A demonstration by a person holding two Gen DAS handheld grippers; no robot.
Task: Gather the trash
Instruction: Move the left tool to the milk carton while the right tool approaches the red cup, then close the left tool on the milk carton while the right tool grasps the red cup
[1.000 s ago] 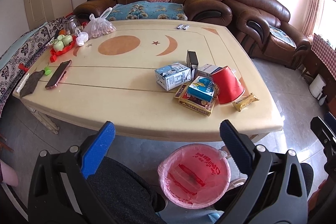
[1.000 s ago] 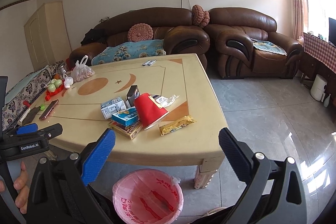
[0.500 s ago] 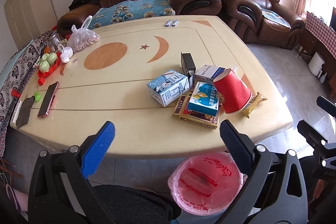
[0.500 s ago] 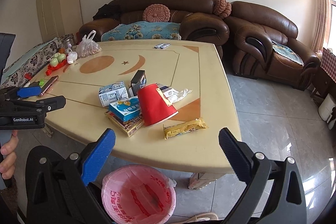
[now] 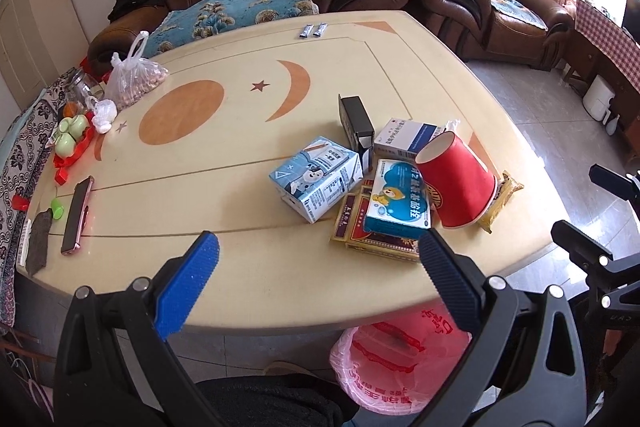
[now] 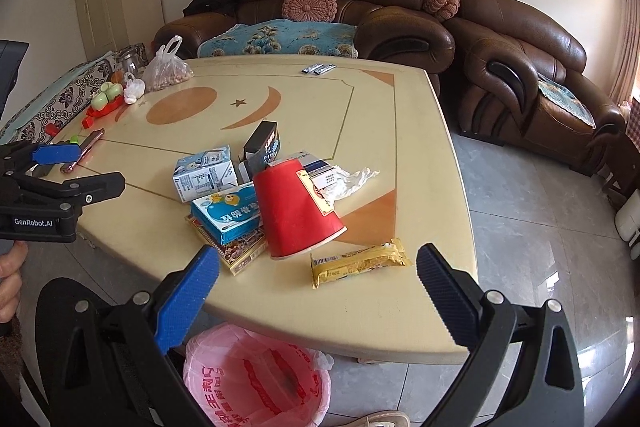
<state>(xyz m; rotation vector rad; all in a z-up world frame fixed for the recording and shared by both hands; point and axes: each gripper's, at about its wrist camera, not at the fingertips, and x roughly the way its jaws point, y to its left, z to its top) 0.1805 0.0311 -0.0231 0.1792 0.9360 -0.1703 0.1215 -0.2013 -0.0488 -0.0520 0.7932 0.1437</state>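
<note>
A heap of trash lies near the table's front edge: a tipped red paper cup [image 5: 458,183] [image 6: 294,213], a blue medicine box [image 5: 400,201] [image 6: 228,211] on a flat red-gold box [image 5: 372,235], a milk carton [image 5: 318,177] [image 6: 204,173], a black box [image 5: 356,123] [image 6: 262,145], a white box [image 5: 412,137], a yellow snack wrapper [image 6: 360,263] and crumpled plastic [image 6: 352,179]. A pink-lined bin [image 5: 396,363] [image 6: 256,375] stands on the floor under the edge. My left gripper [image 5: 316,271] and right gripper [image 6: 316,283] are both open and empty, above the front edge.
The cream table [image 5: 240,167] also holds a phone [image 5: 78,213], a bag of nuts [image 5: 134,79], green cups on a red tray [image 5: 70,139] and two sachets [image 5: 312,30]. Brown sofas [image 6: 400,19] stand behind. Tiled floor [image 6: 540,227] lies to the right.
Both grippers have risen and moved forward over the table edge toward the trash heap. Both stay open. Nothing on the table has moved.
</note>
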